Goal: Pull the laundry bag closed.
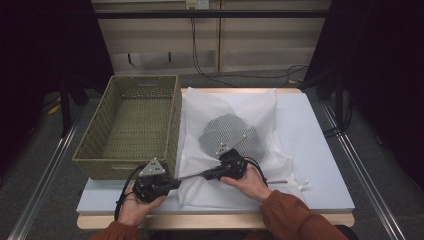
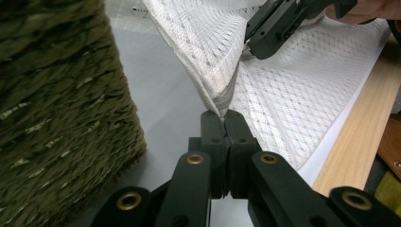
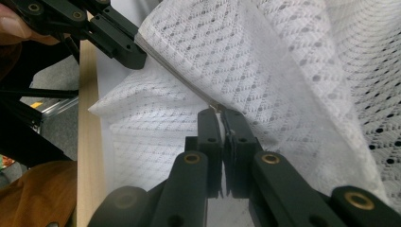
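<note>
A white mesh laundry bag (image 1: 240,105) lies spread on the pale table, with a grey garment (image 1: 227,132) showing through its netting. My left gripper (image 1: 178,181) is near the front edge beside the basket and is shut on a bunched edge of the mesh bag (image 2: 215,71). My right gripper (image 1: 206,174) sits just to its right, shut on the same edge of the bag (image 3: 283,71). The edge is stretched taut between them. In the left gripper view, the left gripper (image 2: 222,114) pinches the fabric, and the right gripper (image 2: 247,46) is at the top. The right gripper (image 3: 218,109) faces the left gripper (image 3: 138,46).
An olive woven basket (image 1: 95,150), with nothing in it, stands at the table's left, close to my left gripper. The pale table top (image 1: 310,145) is bare to the right of the bag. The wooden front edge (image 1: 215,220) runs by the person's sleeves. Cables hang behind the table.
</note>
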The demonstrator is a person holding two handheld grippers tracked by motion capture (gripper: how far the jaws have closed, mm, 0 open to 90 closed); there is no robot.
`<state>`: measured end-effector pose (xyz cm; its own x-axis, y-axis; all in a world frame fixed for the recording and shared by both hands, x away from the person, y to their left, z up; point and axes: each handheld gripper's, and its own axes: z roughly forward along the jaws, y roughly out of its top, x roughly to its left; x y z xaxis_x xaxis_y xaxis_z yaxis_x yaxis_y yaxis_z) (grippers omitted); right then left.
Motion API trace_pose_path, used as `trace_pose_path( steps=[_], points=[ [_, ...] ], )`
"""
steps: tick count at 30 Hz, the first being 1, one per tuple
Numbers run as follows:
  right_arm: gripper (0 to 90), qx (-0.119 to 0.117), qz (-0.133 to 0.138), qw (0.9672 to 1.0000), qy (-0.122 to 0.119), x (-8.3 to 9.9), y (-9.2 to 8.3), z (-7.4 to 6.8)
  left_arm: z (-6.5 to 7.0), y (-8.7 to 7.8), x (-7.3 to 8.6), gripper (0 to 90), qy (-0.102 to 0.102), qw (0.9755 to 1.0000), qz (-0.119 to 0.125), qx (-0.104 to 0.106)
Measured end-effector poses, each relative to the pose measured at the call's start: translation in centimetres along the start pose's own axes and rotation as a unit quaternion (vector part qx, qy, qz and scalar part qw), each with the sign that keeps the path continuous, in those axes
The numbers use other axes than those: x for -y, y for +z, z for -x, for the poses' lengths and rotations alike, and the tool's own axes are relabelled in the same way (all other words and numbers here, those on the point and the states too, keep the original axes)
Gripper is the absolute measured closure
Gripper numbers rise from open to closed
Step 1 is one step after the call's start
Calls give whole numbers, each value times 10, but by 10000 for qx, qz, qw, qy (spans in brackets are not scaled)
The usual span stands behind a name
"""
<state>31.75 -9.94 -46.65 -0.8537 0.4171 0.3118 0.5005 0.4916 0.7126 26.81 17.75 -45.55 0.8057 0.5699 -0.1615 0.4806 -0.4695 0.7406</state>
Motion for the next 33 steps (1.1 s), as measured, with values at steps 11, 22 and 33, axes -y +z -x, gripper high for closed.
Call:
trace_pose_path(
  steps=[11,22,33],
  points=[
    [870,47,-1,10000,56,5,-7,3,-1,-2,1,884,-24,10000,30,-21],
    [870,148,-8,9998,102,9,-14,4,-1,-2,1,885,-28,10000,29,8],
    [870,191,26,9997,170,17,-24,7,-2,-3,2,884,-46,10000,13,-5]
  ],
)
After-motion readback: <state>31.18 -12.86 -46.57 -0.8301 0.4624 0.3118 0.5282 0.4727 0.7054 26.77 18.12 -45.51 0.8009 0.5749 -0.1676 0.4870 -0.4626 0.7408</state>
